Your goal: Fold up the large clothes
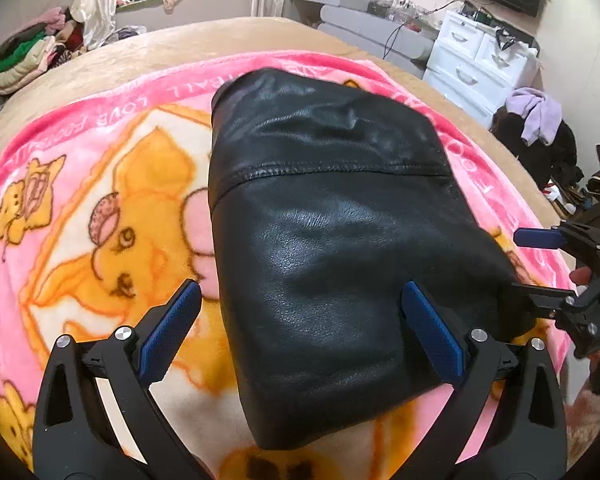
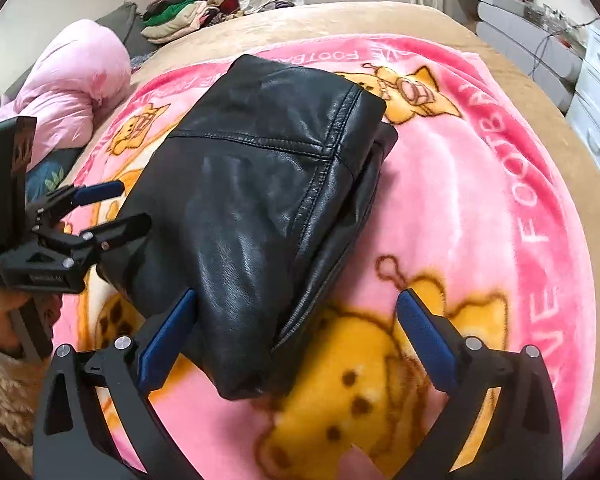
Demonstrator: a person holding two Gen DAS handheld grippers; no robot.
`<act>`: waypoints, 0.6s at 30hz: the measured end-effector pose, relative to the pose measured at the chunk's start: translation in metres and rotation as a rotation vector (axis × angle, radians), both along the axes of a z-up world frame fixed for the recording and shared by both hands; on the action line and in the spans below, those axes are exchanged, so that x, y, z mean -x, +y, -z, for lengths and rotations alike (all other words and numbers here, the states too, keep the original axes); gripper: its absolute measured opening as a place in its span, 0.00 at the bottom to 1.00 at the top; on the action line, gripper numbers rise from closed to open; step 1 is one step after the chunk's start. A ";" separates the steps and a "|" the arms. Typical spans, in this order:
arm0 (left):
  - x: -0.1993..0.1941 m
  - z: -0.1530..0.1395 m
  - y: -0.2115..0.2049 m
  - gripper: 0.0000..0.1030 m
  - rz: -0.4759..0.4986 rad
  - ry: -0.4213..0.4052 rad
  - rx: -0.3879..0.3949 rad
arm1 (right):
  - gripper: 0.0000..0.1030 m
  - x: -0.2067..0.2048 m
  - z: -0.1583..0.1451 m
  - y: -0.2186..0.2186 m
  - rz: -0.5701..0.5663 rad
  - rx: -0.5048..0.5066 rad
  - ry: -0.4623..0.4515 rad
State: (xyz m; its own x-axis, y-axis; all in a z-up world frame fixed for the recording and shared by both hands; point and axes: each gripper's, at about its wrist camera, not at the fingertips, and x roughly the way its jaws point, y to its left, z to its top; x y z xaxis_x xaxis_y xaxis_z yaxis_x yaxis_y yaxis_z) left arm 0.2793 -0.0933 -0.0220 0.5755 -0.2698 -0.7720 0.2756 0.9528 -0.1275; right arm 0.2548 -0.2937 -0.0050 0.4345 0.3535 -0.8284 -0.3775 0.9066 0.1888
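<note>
Your left claw (image 1: 300,316) and right claw (image 2: 298,318) both gape empty at the near end of the folded jacket (image 1: 332,216), whose long axis runs away from you across the blanket (image 1: 100,184).

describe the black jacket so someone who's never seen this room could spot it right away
Start at the big bed with the tan cover, then the pink cartoon-cat blanket spread over it. In the blanket's middle lies the black leather jacket, folded into a compact block. It is the only dark, glossy thing there, with stitched seams, unlike the fuzzy bright fabrics around it.
</note>
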 end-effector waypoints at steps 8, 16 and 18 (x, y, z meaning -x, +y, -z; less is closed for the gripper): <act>0.008 0.000 -0.003 0.76 0.063 -0.011 0.053 | 0.96 0.008 -0.034 -0.028 0.080 -0.033 -0.143; 0.013 0.013 -0.015 0.75 0.075 -0.032 -0.049 | 0.35 -0.032 -0.050 0.010 0.137 -0.071 -0.319; 0.014 0.013 -0.015 0.75 0.074 -0.039 -0.051 | 0.35 -0.043 -0.045 0.025 0.130 -0.082 -0.324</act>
